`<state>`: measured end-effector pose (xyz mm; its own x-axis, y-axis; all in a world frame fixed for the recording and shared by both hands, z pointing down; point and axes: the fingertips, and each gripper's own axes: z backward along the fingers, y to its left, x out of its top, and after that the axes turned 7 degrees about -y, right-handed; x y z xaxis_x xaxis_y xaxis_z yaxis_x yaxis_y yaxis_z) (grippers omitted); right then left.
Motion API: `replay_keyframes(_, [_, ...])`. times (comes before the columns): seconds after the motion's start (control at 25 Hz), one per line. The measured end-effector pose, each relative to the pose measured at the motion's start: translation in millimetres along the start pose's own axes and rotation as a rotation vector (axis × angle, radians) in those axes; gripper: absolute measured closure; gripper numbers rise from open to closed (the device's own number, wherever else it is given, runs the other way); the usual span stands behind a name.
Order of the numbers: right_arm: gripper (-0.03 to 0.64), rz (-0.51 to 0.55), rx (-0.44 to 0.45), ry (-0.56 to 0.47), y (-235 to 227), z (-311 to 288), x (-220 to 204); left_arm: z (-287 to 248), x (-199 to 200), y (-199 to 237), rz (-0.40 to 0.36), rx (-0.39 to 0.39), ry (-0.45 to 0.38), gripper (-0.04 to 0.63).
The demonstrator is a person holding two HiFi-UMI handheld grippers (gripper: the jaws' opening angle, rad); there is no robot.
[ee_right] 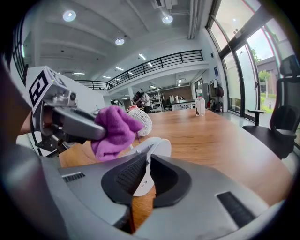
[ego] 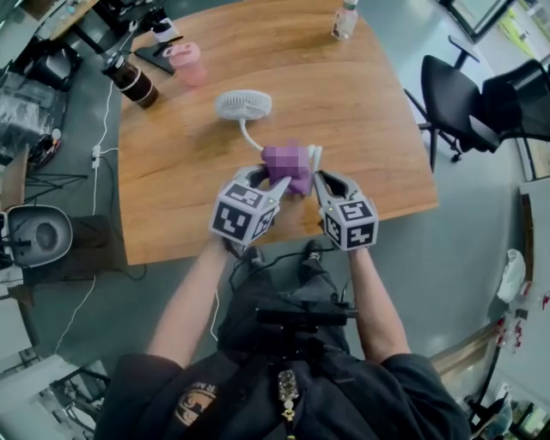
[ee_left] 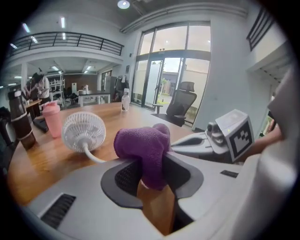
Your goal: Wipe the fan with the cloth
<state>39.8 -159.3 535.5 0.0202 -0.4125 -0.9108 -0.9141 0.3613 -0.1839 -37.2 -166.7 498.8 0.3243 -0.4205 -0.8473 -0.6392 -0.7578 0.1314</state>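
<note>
A small white fan (ego: 242,105) lies on the wooden table (ego: 361,129), and its bent stalk runs toward me to a flat white base (ego: 314,157). My right gripper (ego: 317,172) is shut on that base (ee_right: 154,147), whose thin edge sits between the pads. My left gripper (ego: 277,182) is shut on a purple cloth (ego: 289,163), which bunches above its jaws (ee_left: 143,145). The cloth hangs just left of the base and short of the fan head (ee_left: 84,131). In the right gripper view the cloth (ee_right: 115,129) partly hides the fan head (ee_right: 143,122).
A pink cup (ego: 185,62) and a dark tumbler (ego: 133,83) stand at the table's far left, beside black equipment (ego: 142,30). A clear bottle (ego: 345,19) stands at the far edge. A black office chair (ego: 455,94) is off the table's right side.
</note>
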Motion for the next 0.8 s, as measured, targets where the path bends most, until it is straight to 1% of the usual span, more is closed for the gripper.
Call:
replay_keyframes(0.08, [0.601, -0.015, 0.017, 0.001, -1, 3, -5, -16, 23, -4, -0.039, 0.008, -0.015, 0.471])
replay_keyframes(0.2, [0.601, -0.014, 0.053, 0.022, 0, 12, -16, -46, 35, -12, -0.075, 0.033, 0.013, 0.471])
replay_keyframes(0.28, [0.601, 0.007, 0.095, 0.051, 6, 17, -26, -62, 29, -16, -0.089, 0.058, 0.054, 0.471])
replay_keyframes(0.36, [0.568, 0.041, 0.146, 0.084, 13, 18, -37, -71, 17, -18, -0.096, 0.084, 0.09, 0.471])
replay_keyframes(0.48, [0.566, 0.07, 0.194, 0.104, 18, 14, -44, -72, 11, -19, -0.08, 0.111, 0.092, 0.471])
replay_keyframes(0.56, [0.559, 0.068, 0.207, 0.104, 16, 13, -46, -69, 8, -21, -0.077, 0.12, 0.096, 0.471])
replay_keyframes(0.68, [0.559, 0.063, 0.204, 0.119, 11, 12, -52, -63, -2, -28, -0.082, 0.125, 0.113, 0.471])
replay_keyframes(0.8, [0.56, 0.062, 0.218, 0.127, 9, 10, -55, -54, -16, -35, -0.06, 0.127, 0.119, 0.471])
